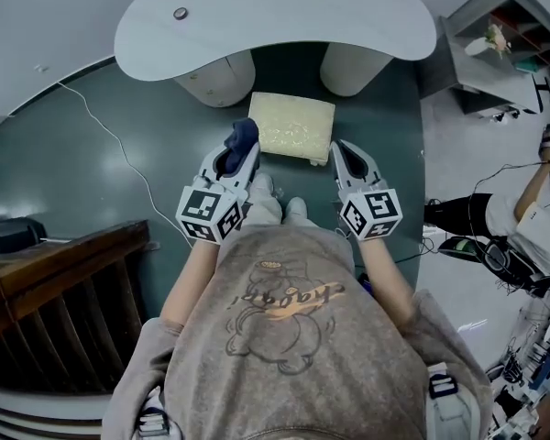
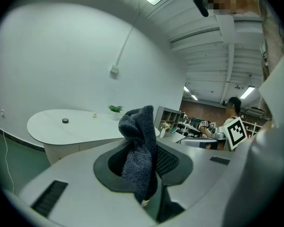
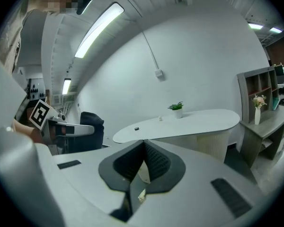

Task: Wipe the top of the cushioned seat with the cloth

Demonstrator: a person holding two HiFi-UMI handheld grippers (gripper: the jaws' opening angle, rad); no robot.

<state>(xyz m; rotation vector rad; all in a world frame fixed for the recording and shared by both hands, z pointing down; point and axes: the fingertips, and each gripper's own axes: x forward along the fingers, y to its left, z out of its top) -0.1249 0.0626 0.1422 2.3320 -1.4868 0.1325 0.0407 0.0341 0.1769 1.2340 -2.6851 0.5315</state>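
**Progress.** The white table (image 1: 275, 16) fills the top of the head view. Below it, in the frame's centre, the cushioned seat (image 1: 293, 126) lies on the dark green floor (image 1: 92, 145). Its pale top is bare and nothing rests on it. The cloth is secured in a gripper but sits at the seat's lower-left corner and appears to be held above the top, not pressed to it. Both gripper views look level at the table and wall, not down at the seat. Judgement: the cloth is in hand, no wiping contact is being made, and the pictures do not show whether any part of the top has been wiped.

**Grippers.** The left gripper (image 1: 240, 150) has its jaws clamped on the dark blue cloth (image 1: 244, 132), which bunches up above the pads and hangs down between them. The right gripper (image 1: 343, 150), at the seat's lower-right corner, has its jaws pressed together with nothing between them.

**Containers.** The grey shelf unit (image 3: 260, 86), at the right of the right gripper view, holds a vase of flowers (image 3: 259, 109). A small pot (image 3: 178, 113) on the table holds a green plant.
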